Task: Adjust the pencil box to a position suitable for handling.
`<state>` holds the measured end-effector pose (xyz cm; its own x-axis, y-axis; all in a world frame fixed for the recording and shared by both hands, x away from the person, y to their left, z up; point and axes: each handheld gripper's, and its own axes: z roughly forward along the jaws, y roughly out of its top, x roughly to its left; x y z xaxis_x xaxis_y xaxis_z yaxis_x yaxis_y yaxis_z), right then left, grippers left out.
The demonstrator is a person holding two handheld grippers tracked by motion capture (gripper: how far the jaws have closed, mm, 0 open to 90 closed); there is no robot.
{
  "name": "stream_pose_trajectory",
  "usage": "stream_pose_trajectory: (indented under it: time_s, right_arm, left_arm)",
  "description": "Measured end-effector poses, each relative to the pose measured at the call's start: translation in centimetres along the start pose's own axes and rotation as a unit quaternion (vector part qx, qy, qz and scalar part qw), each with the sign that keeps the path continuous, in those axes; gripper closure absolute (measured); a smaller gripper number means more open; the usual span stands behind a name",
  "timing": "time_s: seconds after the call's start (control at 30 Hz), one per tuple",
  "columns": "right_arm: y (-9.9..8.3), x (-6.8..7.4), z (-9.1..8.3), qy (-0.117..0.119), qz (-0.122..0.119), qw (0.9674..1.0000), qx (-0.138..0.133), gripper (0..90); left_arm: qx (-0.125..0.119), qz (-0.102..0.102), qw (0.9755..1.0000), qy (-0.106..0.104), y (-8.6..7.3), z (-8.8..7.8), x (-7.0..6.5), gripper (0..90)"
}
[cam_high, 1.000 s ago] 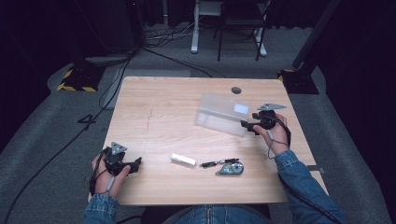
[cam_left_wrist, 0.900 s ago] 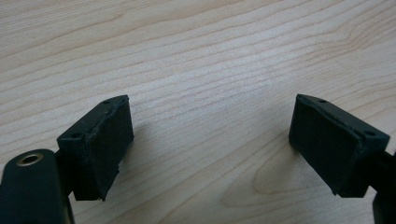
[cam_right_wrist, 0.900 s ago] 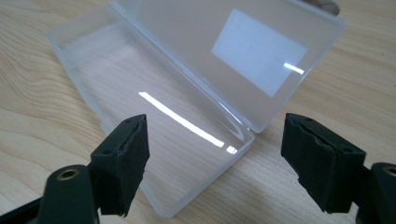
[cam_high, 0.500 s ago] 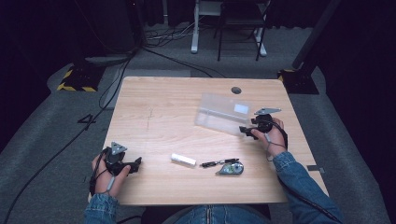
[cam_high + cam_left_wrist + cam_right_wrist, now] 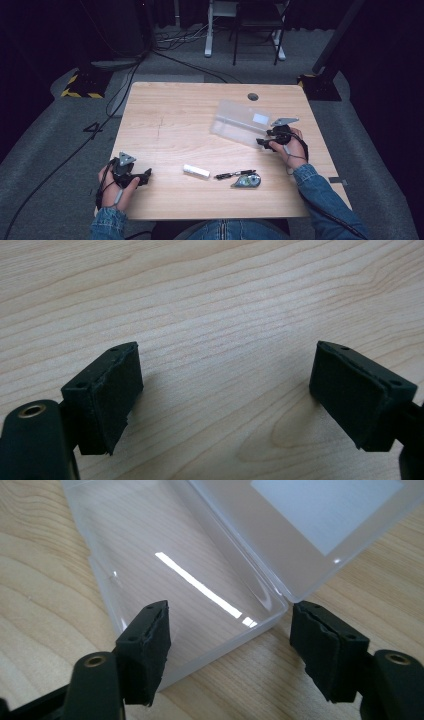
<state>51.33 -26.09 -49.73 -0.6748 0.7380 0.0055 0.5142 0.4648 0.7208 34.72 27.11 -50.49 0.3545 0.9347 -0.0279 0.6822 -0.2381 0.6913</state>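
Clear plastic case [image 5: 240, 122]: lies open on the right half of the wooden worktop [image 5: 175, 115], its lid, with a pale label patch, folded back toward the far side. In the right gripper view the case [image 5: 190, 580] is an empty shallow tray; its near corner sits between the two black jaws, and the lid's edge meets the tray at a hinge line just above the right-hand jaw.

Right claw [image 5: 267, 143]: held in the person's right hand at the case's near right corner. Its jaws have just been closing and stand apart in the right gripper view [image 5: 230, 650]; the left-hand jaw overlaps the tray's front wall, the right-hand jaw stands just off the corner, over bare wood. Neither pad is seen pressing on the plastic, so the claw reads as open around the corner, gripping nothing.

Left claw [image 5: 145, 175]: held in the person's left hand near the front left corner of the worktop, well apart from the case. In the left gripper view [image 5: 225, 390] its jaws are spread wide over bare wood grain, with nothing between them.

Other items: a small white cylinder [image 5: 196, 170], a dark slim tool [image 5: 234, 174] and a grey rounded dispenser [image 5: 247, 181] lie in a row near the front edge, between the two hands.
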Motion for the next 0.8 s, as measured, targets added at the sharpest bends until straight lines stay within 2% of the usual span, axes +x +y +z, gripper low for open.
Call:
stream_pose_trajectory:
  time_s: [0.4,0.8]
  right_arm:
    - [-0.1,0.9,-0.2,0.03,-0.027,0.9992,0.003,35.6]
    - [0.0,3.0,-0.3,0.056,-0.058,0.9966,0.011,35.1]
  left_arm:
    - [0.0,0.001,1.0,0.0,0.0,0.0,0.0,14.0]
    - [0.0,0.0,1.0,0.0,0.0,0.0,0.0,14.0]
